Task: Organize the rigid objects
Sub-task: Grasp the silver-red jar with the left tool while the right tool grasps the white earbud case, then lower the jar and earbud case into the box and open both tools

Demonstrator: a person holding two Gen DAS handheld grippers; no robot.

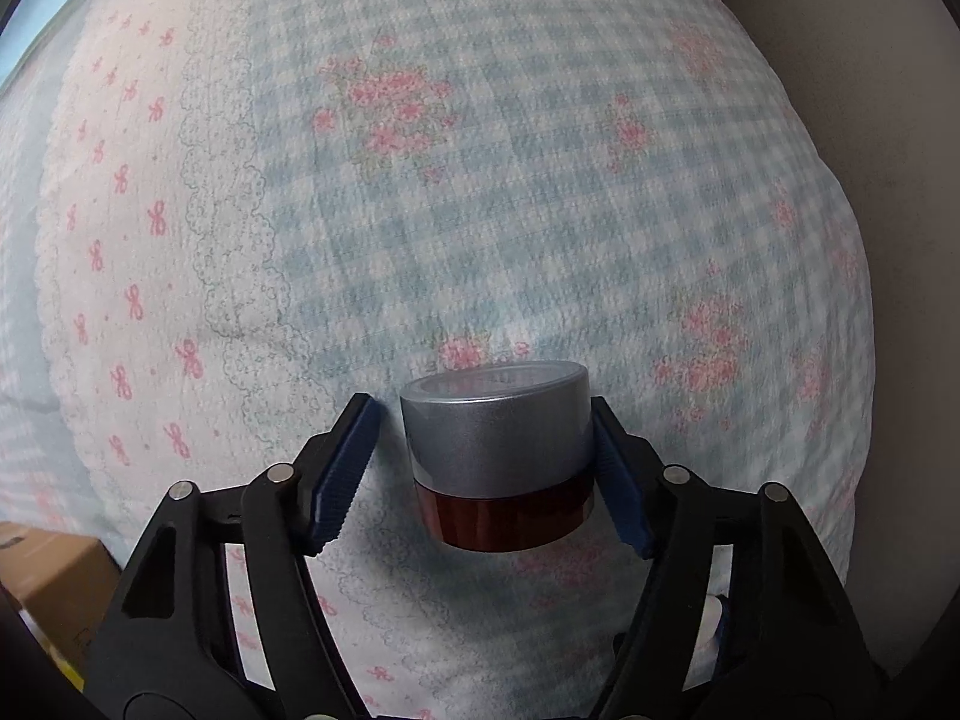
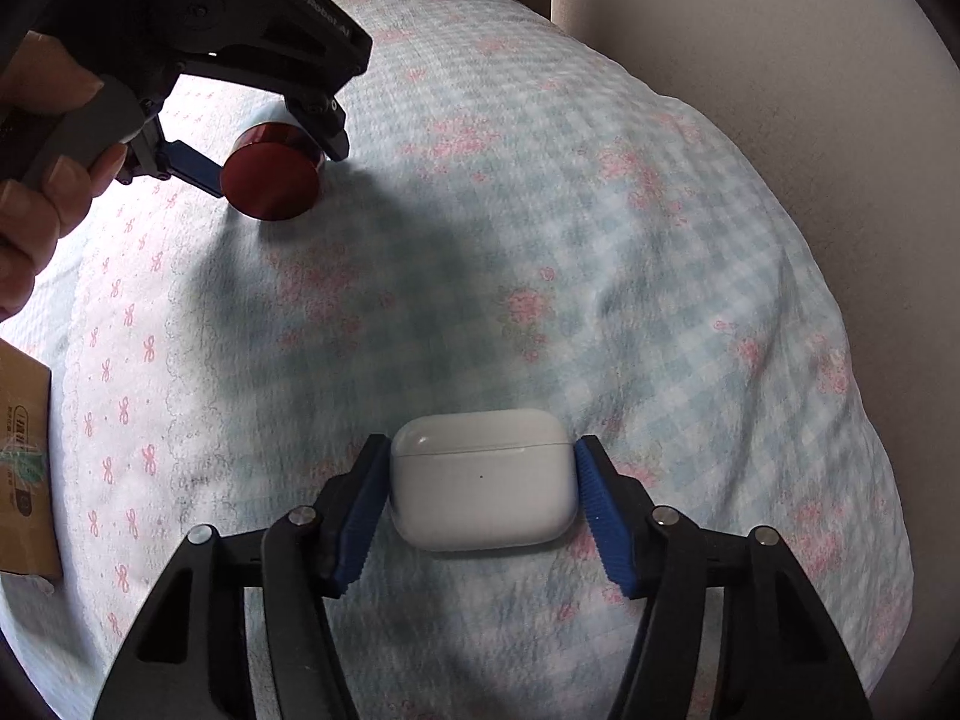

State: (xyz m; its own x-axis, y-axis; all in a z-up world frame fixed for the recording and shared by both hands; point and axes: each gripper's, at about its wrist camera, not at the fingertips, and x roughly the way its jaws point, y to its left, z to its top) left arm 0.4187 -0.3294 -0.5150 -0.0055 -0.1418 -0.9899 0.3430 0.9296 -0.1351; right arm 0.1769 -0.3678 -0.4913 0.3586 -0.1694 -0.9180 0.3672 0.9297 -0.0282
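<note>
A small round jar [image 1: 498, 456] with a grey lid and dark red body sits between the blue pads of my left gripper [image 1: 487, 420]. It is held above the bed. The right pad touches it; a thin gap shows at the left pad. The jar also shows in the right wrist view [image 2: 271, 175], held up at the upper left by the left gripper [image 2: 264, 138]. A white earbud case [image 2: 483, 477] sits between the pads of my right gripper [image 2: 480, 468], shut on it, above the checked bedspread [image 2: 540, 240].
The bed carries a blue-and-white checked quilt [image 1: 480, 180] with pink flowers and a white bow-patterned border. A cardboard box [image 2: 21, 468] stands at the left edge of the bed, and also shows in the left wrist view [image 1: 48, 564]. A beige wall [image 2: 780, 60] runs along the right.
</note>
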